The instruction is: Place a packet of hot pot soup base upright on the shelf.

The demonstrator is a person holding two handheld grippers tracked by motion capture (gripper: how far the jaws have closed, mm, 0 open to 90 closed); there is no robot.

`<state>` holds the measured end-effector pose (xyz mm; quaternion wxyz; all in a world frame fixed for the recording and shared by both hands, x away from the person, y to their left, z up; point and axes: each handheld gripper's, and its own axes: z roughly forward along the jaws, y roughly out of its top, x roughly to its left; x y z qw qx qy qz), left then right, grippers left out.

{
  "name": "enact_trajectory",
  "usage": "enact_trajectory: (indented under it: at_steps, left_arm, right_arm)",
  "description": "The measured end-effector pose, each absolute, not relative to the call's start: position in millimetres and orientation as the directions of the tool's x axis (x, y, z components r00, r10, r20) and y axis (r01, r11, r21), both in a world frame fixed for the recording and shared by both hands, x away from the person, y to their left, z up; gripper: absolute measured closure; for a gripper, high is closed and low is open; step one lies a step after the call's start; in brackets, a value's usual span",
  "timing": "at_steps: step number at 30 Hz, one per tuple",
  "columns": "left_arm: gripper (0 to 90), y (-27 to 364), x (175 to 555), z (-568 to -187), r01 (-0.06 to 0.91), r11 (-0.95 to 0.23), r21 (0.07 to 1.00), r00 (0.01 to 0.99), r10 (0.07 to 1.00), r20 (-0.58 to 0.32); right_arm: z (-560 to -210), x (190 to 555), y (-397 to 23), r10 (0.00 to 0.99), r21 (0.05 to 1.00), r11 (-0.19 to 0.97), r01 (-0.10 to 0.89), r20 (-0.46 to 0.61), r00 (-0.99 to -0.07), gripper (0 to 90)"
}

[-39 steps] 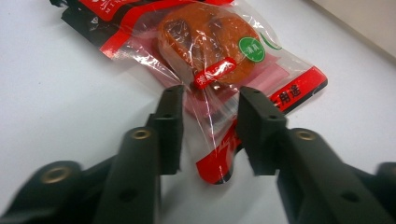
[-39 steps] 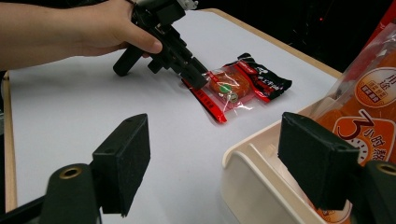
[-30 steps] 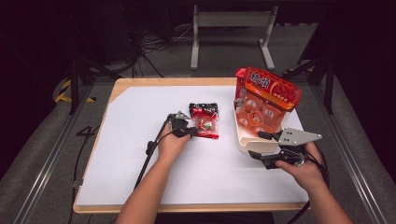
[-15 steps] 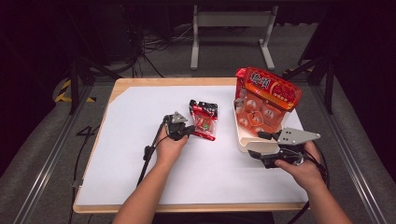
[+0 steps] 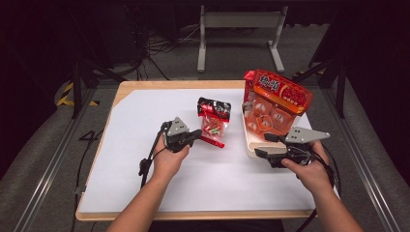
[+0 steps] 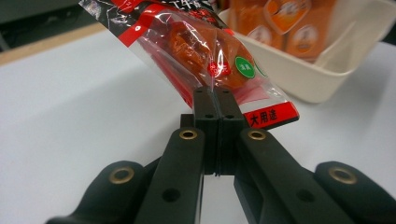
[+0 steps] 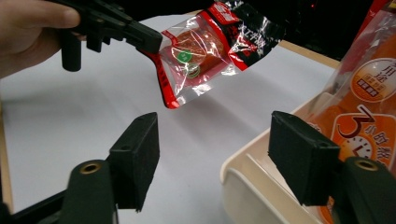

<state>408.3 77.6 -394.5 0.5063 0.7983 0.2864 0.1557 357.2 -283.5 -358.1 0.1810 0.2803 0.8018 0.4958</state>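
High view: left gripper lifts a snack packet

Left gripper (image 5: 197, 136), at frame centre, is clamped on the snack packet's (image 5: 212, 122) red edge. Right gripper (image 5: 261, 145), lower right, stands wide with its jaws just narrowing, empty, beside the cream tray (image 5: 249, 145) on the desk (image 5: 121, 145).

A white-topped wooden table (image 5: 145, 121) stands on grey carpet (image 5: 43, 145) in a dark room.

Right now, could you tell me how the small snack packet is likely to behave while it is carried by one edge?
The packet probably flops: it is thin clear film and hangs tilted from the left gripper, which pinches only its sealed edge. It looks light, since that small pinch holds it. The glossy film may be slippery, so it could slide out.
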Motion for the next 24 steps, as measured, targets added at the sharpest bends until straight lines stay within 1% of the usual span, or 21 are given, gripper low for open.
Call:
enact_trajectory:
  at_steps: [1, 4, 11, 17, 24]
  left_arm:
    - [90.0, 77.3, 404.0, -391.7, 0.290, -0.324, 0.901, 0.793, 0.609, -0.036]
    - [90.0, 77.2, 393.1, -386.4, 0.267, -0.318, 0.910, 0.811, 0.585, -0.033]
    - [90.0, 77.3, 370.7, -378.7, 0.230, -0.278, 0.933, 0.836, 0.547, -0.043]
    - [90.0, 77.6, 359.5, -373.4, 0.207, -0.262, 0.943, 0.856, 0.516, -0.045]
    - [90.0, 74.8, 352.0, -373.1, 0.196, -0.254, 0.947, 0.869, 0.493, -0.048]
  right_arm:
    - [-357.1, 358.0, -282.2, 0.627, 0.897, 0.338, 0.283, 0.009, -0.779, 38.0]
    - [-354.3, 360.8, -277.4, 0.620, 0.904, 0.281, 0.321, 0.084, -0.780, 38.6]
    - [-347.8, 370.5, -267.0, 0.623, 0.910, 0.199, 0.364, 0.169, -0.763, 35.8]
    - [-342.4, 382.4, -261.1, 0.653, 0.904, 0.174, 0.390, 0.191, -0.733, 34.9]
    - [-339.3, 391.1, -256.2, 0.647, 0.895, 0.151, 0.420, 0.232, -0.726, 34.7]
